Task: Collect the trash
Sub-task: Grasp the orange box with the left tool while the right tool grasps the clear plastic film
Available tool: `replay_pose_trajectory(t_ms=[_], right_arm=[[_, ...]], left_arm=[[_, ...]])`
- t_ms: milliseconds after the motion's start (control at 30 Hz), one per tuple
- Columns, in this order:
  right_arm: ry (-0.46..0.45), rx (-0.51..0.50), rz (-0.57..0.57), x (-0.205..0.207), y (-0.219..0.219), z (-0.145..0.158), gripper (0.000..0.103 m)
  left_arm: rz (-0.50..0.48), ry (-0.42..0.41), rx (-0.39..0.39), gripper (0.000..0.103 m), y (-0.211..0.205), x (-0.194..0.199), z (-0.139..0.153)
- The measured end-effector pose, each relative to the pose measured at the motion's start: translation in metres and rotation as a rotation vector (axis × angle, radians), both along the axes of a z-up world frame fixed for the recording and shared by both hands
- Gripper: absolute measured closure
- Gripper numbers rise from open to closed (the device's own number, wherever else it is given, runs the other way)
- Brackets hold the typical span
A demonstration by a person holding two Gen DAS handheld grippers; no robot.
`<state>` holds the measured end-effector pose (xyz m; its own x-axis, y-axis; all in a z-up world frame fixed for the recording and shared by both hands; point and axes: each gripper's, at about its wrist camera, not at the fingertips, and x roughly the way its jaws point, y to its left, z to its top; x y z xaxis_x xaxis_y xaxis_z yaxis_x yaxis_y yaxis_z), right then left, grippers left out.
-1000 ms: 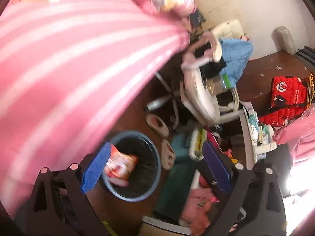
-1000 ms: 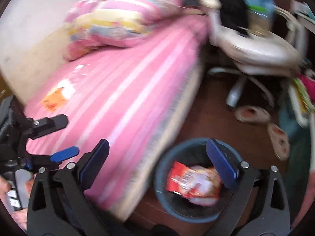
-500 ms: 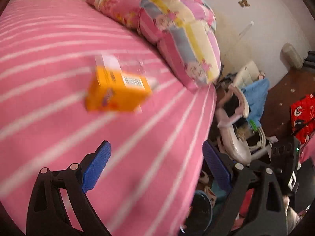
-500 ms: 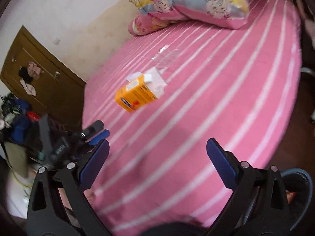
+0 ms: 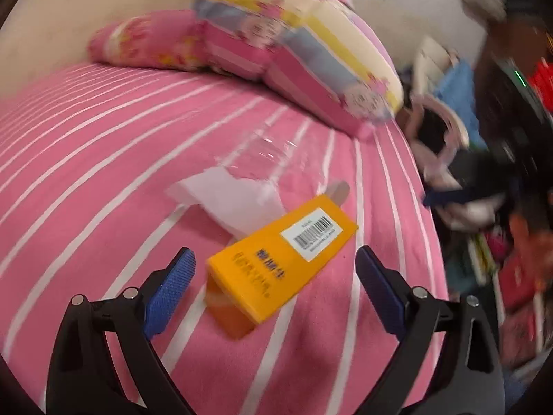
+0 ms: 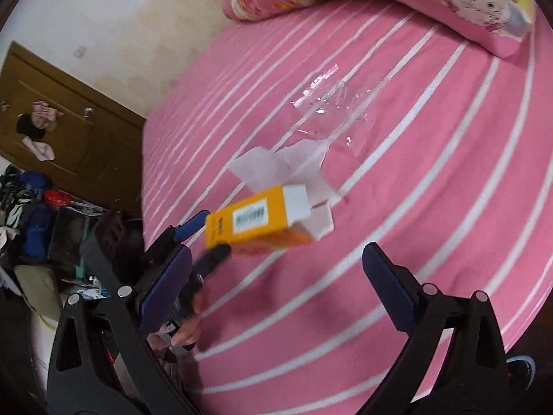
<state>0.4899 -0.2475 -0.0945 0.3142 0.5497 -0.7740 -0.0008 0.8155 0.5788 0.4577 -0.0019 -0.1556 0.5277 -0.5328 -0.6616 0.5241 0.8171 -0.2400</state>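
An orange carton (image 5: 276, 259) with a barcode label lies on the pink striped bed (image 5: 103, 173). It also shows in the right wrist view (image 6: 255, 221). White paper (image 5: 231, 200) and a clear plastic wrapper (image 5: 266, 155) lie just behind it. My left gripper (image 5: 274, 290) is open, its jaws on either side of the carton's near end without touching it. My right gripper (image 6: 276, 287) is open and empty, hovering over the bed short of the carton. The left gripper's fingers (image 6: 190, 224) show at the carton in the right wrist view.
Pillows (image 5: 293, 52) lie at the head of the bed. A brown wooden cabinet (image 6: 52, 131) stands past the bed's left side. A chair and clutter (image 5: 449, 138) are beyond the bed's right edge. The trash bin's rim (image 6: 522, 370) peeks at the lower right.
Both grippers have swung from the blue trash bin over to the bed. My left gripper has closed in on the orange carton, which now sits between its open jaws.
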Motion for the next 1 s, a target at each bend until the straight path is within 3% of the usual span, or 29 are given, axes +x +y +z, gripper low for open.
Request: replay_pose_trajectory(t_ms=[100,267,333,500,567,600,633,700,733,1000], right_arm=[[0.048,0.011,-0.018,0.022,-0.004,-0.011,0.005],[0.076,-0.091,-0.085,0.055,-0.016,-0.033,0.005],[0.086,-0.116,-0.104,0.071,-0.014,-0.044,0.005],[0.117,-0.114,-0.151,0.101,-0.009,-0.068,0.006],[0.157,-0.046,-0.194,0.105,-0.013,-0.081,0.012],[0.174,-0.026,-0.204,0.106,-0.014,-0.086,0.024],[0.184,-0.016,-0.215,0.106,-0.016,-0.091,0.045],[0.168,-0.002,-0.226,0.107,-0.019,-0.092,0.061],[0.157,0.003,-0.227,0.103,-0.02,-0.09,0.075],[0.054,0.03,-0.272,0.07,-0.035,-0.062,0.084]], left_arm=[[-0.066,-0.024,0.043,0.012,-0.017,0.006,-0.009],[-0.065,0.018,0.061,0.013,-0.025,0.013,-0.027],[-0.062,0.016,0.067,0.025,-0.027,0.012,-0.028],[-0.077,0.053,0.019,0.042,-0.029,0.014,-0.032],[-0.089,0.07,0.002,0.051,-0.029,0.014,-0.035],[-0.09,0.076,0.0,0.055,-0.029,0.015,-0.035],[-0.088,0.084,-0.011,0.055,-0.028,0.015,-0.035],[-0.087,0.106,-0.052,0.057,-0.025,0.017,-0.036],[-0.09,0.114,-0.065,0.058,-0.025,0.017,-0.036],[-0.163,0.136,-0.183,0.061,-0.03,0.002,-0.021]])
